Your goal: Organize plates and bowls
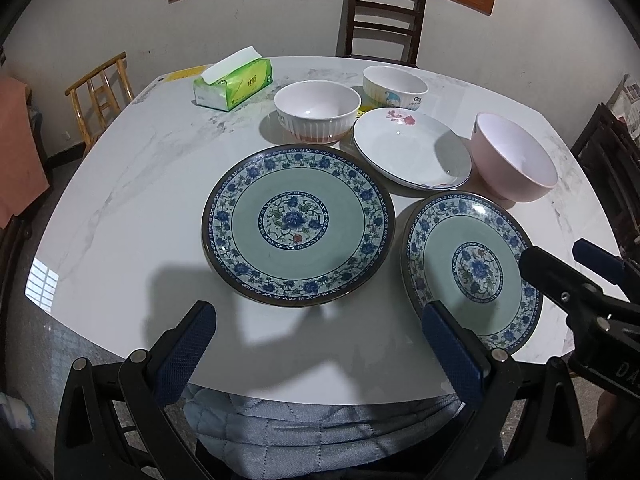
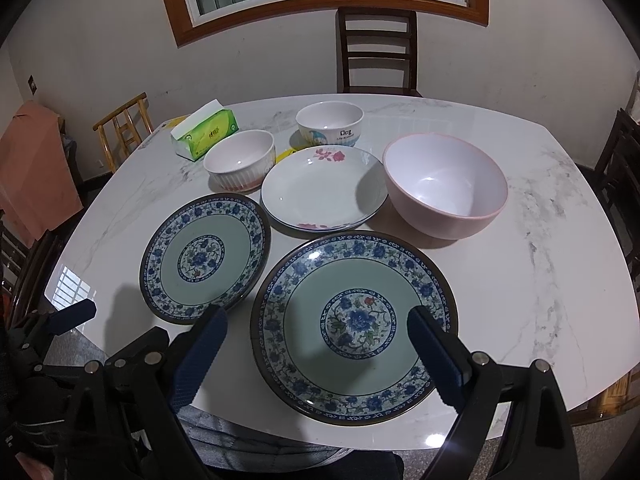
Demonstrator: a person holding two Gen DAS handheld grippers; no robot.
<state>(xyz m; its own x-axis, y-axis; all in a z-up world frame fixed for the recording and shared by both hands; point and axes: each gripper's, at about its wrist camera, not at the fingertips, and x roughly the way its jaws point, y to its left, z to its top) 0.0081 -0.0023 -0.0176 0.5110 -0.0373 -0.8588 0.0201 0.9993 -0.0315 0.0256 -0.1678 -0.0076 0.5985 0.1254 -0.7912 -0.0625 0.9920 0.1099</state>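
Two blue-flowered green plates lie on the white marble table (image 1: 120, 208): the left plate (image 1: 298, 224) (image 2: 206, 258) and the right plate (image 1: 472, 268) (image 2: 354, 326). Behind them are a white plate with pink flowers (image 1: 412, 148) (image 2: 324, 188), a ribbed white bowl (image 1: 316, 110) (image 2: 240, 158), a cartoon "Dog" bowl (image 1: 394, 86) (image 2: 330, 122) and a large pink bowl (image 1: 514, 158) (image 2: 446, 184). My left gripper (image 1: 320, 340) is open above the near table edge, in front of the left plate. My right gripper (image 2: 316, 348) is open over the right plate's near part, and shows in the left wrist view (image 1: 576, 276).
A green tissue pack (image 1: 232, 84) (image 2: 204, 132) sits at the back left of the table. A dark chair (image 2: 376, 52) stands behind the table, a light wooden chair (image 2: 124, 132) at the left, dark chairs (image 2: 620, 168) at the right. A quilted blue cloth (image 1: 320, 428) lies below the near edge.
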